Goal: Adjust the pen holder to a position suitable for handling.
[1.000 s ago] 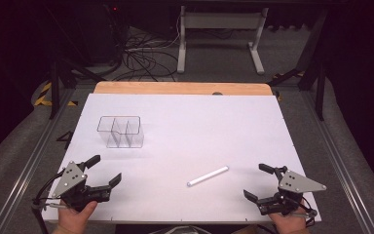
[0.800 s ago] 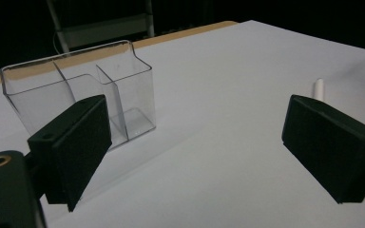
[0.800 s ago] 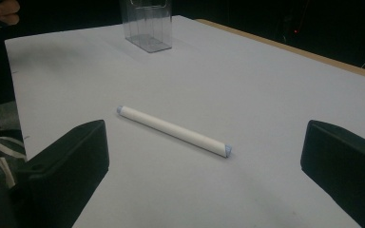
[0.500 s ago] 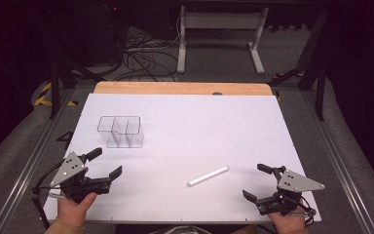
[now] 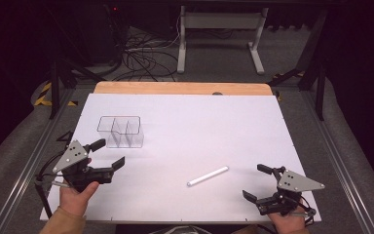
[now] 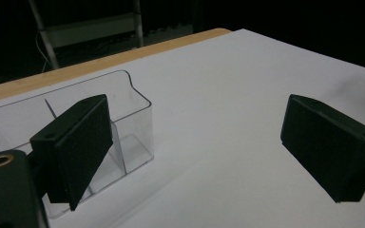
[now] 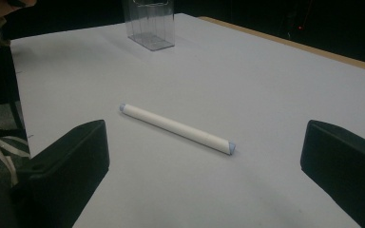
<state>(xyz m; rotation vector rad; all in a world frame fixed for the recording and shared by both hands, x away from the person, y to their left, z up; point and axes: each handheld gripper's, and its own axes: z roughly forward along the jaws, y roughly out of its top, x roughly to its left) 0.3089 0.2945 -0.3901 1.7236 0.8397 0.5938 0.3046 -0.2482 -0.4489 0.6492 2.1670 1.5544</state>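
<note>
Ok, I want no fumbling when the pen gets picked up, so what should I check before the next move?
1. Right gripper jaws open: ok.
2. White cylindrical pen lies free on the white table sheet, nothing touching it: ok.
3. Pen sits ahead, between the right jaws' line: ok.
4. Left gripper jaws open, holding nothing: ok.
5. Clear plastic divided organizer upright and empty: ok.
6. Pen's cap firmly seated: cannot tell.

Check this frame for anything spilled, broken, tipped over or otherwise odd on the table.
Nothing stands out. The clear divided container stands upright and empty on the white table. The white marker lies flat, apart from it and whole. The left gripper and right gripper are both open, holding nothing.
</note>
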